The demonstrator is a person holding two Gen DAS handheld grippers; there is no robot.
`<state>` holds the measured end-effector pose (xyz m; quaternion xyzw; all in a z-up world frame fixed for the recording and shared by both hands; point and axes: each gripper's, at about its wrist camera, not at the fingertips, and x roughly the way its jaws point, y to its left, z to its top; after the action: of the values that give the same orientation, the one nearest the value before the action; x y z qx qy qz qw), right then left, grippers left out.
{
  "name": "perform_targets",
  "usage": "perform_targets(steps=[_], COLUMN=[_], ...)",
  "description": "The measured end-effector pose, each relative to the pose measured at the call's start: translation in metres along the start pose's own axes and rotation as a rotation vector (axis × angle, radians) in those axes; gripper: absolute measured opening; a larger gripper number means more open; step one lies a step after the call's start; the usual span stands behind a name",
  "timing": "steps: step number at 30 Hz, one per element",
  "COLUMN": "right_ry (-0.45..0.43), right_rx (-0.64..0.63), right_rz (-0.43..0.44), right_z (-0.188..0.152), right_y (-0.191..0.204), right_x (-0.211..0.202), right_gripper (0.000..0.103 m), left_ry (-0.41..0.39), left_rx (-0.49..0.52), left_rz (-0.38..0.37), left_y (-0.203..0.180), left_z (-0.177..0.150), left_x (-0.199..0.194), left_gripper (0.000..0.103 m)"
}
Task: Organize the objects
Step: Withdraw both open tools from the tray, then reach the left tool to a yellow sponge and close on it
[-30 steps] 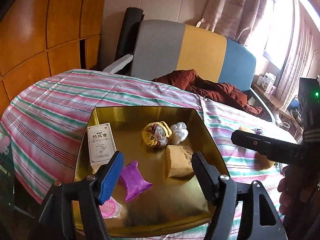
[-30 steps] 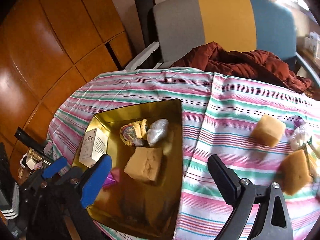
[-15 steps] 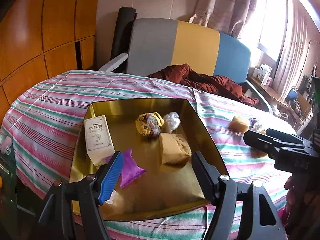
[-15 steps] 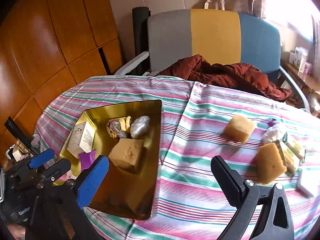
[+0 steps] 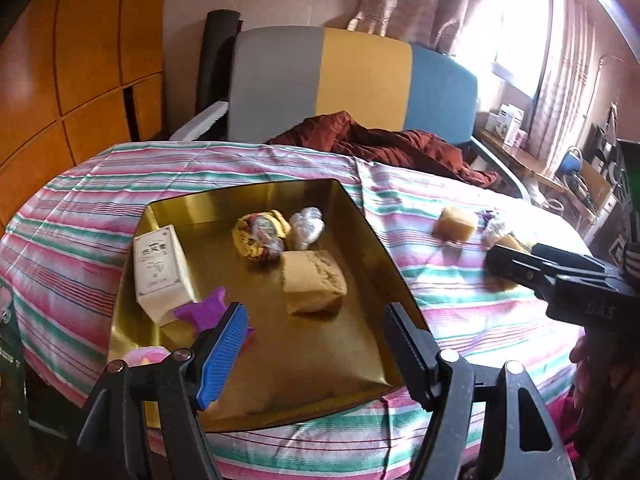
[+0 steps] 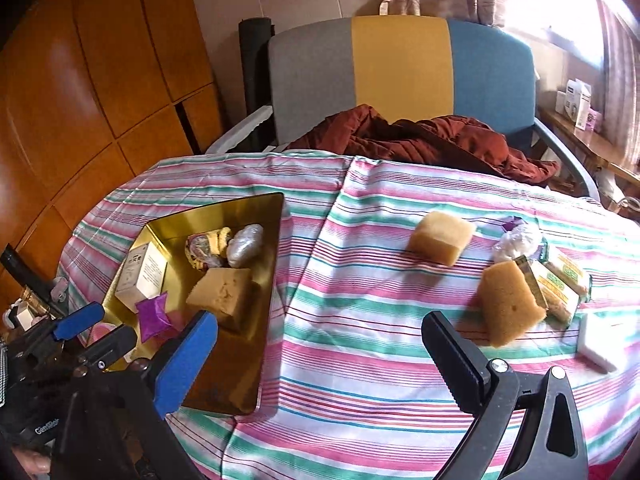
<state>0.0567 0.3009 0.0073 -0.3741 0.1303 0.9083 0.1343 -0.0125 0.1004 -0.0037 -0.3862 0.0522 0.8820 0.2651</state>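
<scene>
A gold tray (image 5: 372, 240) sits on the left part of the counter (image 6: 360, 360), which is covered in a pink, green and white striped cloth. Inside it lie a tan sponge block (image 5: 312, 286), a white medicine box (image 5: 160, 272) with printed characters, a yellow wrapped bundle (image 5: 260, 234), a silvery wrapped lump (image 5: 306, 228) touching that bundle, a purple packet (image 5: 204, 312) and something pink (image 5: 144, 358) at the near corner.

Out on the cloth, well to the right of the tray, rest a pale sponge block (image 6: 440, 236), a darker sponge (image 6: 508, 304) leaning against green-and-yellow packets (image 6: 556, 284), a crumpled clear bag (image 6: 516, 240) and a white flat piece (image 6: 604, 340).

The left hand-held gripper (image 5: 316, 344) hovers over the tray's near edge, jaws spread wide and holding nothing. The right hand-held gripper (image 6: 320, 356) hangs above the bare cloth, likewise wide apart and empty.

Behind stands a grey, yellow and blue chair (image 6: 400, 68) with a rust-red garment (image 6: 432, 140) on it.
</scene>
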Motion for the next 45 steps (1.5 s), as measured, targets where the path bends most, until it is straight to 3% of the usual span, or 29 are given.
perform_targets(steps=[7,16,22,26,35,40,45], right_ry=[0.038,0.092,0.127,0.142,0.094,0.057,-0.011], right_rx=[0.026,0.129,0.205,0.276,0.410,0.568,0.629], right_rz=[-0.040,-0.066,-0.147,-0.228,-0.418,-0.402,-0.424], right_z=[-0.010,-0.023,-0.028,-0.027,-0.020,-0.036,-0.037], right_y=[-0.020,-0.071,-0.126,-0.174,-0.273,-0.305,-0.318], right_x=[0.006,0.009,-0.001,-0.014,-0.031,-0.031,-0.045], right_gripper=[0.103,0.103,0.103,0.103,0.103,0.103,0.103], left_ry=[0.034,0.043,0.063,0.081,0.132,0.189,0.224], left_rx=[0.004,-0.025,0.066,0.144,0.222,0.216,0.191], left_rz=[-0.082,-0.102,-0.185,-0.227,-0.326,-0.368,-0.408], left_y=[-0.011,-0.015,-0.046,-0.075,-0.133,-0.160,-0.191], left_z=[-0.002,0.004,0.010,0.015,0.028,0.033,0.045], left_x=[0.007,0.011,0.017,0.023,0.047,0.072,0.099], left_gripper=[0.071,0.070,0.072,0.082,0.085,0.087,0.090])
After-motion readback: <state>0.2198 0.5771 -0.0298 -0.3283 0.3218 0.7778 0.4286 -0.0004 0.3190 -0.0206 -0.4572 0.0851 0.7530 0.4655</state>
